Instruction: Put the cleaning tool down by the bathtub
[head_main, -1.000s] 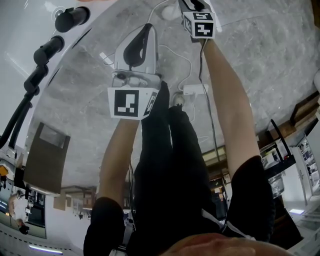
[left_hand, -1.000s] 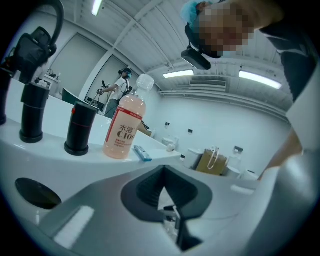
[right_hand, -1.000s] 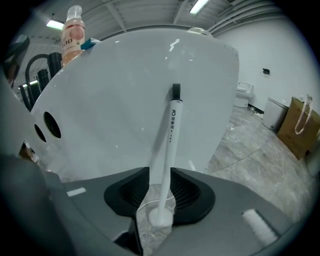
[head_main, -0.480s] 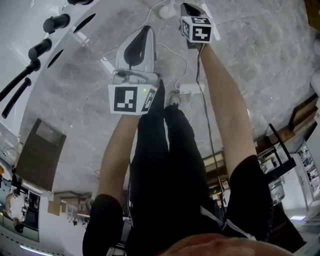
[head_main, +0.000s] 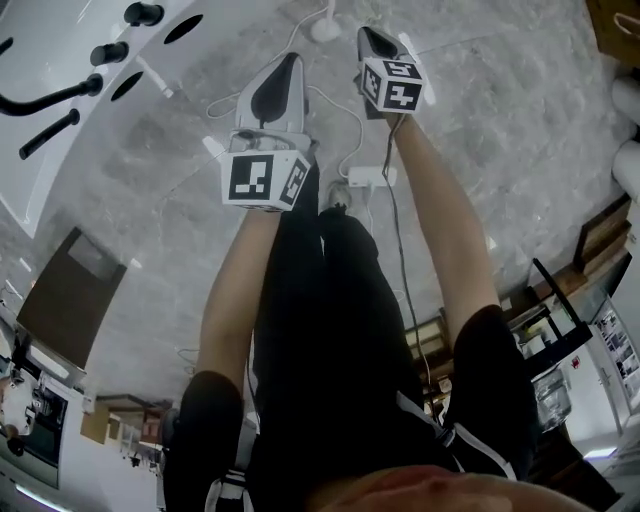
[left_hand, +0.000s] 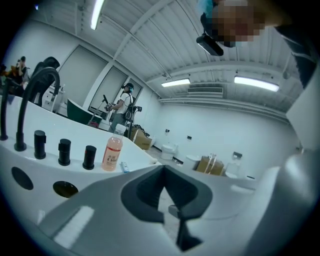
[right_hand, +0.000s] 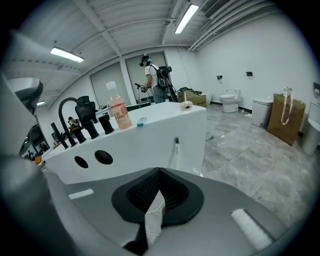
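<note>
- Head view: two grippers are held out over the grey marble floor, each carrying one marker cube. The left gripper (head_main: 289, 60) and the right gripper (head_main: 366, 34) both come to a closed point with nothing in them. One white bathtub (head_main: 60, 150) fills the upper left corner, with two round holes in its deck. One slim white cleaning tool (head_main: 155, 77) lies against the tub's outer edge, well apart from both grippers. One white power strip (head_main: 365, 177) sits on the floor between the arms.
- Left gripper view: the left gripper (left_hand: 166, 190) is clenched on nothing. The tub deck carries three short black knobs (left_hand: 64, 152), one curved spout (left_hand: 35, 92) and one pink bottle (left_hand: 112, 152). One person (left_hand: 123, 102) stands far behind.
- Right gripper view: the right gripper (right_hand: 159, 195) is clenched and empty. The cleaning tool (right_hand: 176, 150) leans upright against the tub wall (right_hand: 150, 135), black tip uppermost.
- Since a second ago: the right gripper, then cut off at the top edge of the head view, now shows whole. The tub and its fittings have slid towards the corner.
</note>
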